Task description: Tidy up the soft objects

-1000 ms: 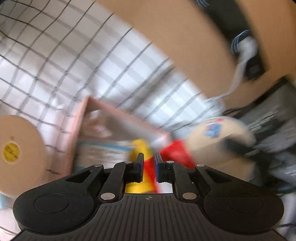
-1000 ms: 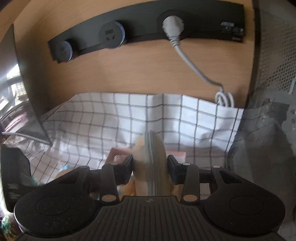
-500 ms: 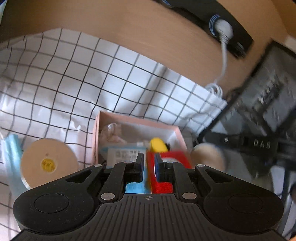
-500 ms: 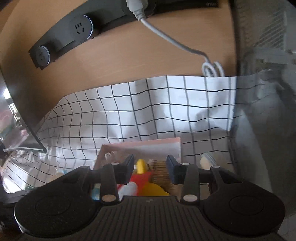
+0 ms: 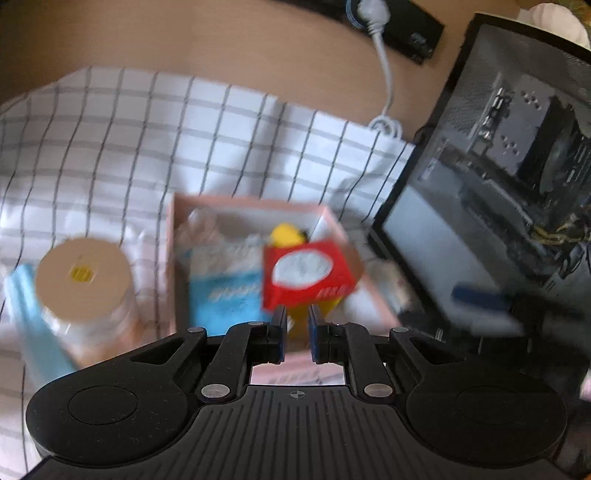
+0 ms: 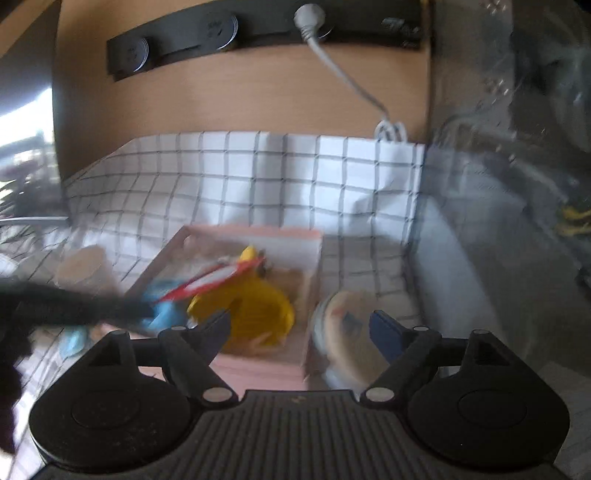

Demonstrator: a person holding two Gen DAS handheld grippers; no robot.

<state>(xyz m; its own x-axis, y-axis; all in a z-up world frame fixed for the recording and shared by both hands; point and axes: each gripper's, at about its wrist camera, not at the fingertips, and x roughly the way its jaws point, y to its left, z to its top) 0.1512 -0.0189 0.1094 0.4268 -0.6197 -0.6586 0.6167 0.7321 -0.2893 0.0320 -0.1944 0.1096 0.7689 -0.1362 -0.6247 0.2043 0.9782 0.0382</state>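
Note:
A pink box (image 5: pixel 334 225) sits on a checked cloth and holds a blue packet (image 5: pixel 225 299), a yellow soft toy (image 5: pixel 286 234) and other soft items. My left gripper (image 5: pixel 295 326) is shut on a red square packet (image 5: pixel 308 275) held over the box. In the right wrist view the box (image 6: pixel 255 236) shows the yellow toy (image 6: pixel 255 310) and the red packet (image 6: pixel 218 275) edge-on. My right gripper (image 6: pixel 299 328) is open and empty, just above a round beige pad pack (image 6: pixel 347 339) lying right of the box.
A round beige-lidded tub (image 5: pixel 85 280) and a light blue tube (image 5: pixel 37 325) stand left of the box. A black computer case (image 5: pixel 498 184) is at the right. A black power strip (image 6: pixel 258 33) with a white cable (image 6: pixel 351 85) is on the wooden back wall.
My right gripper has opened and let go of the round pad pack, which now lies right of the box. My left gripper has drawn back, holding the red packet over the box.

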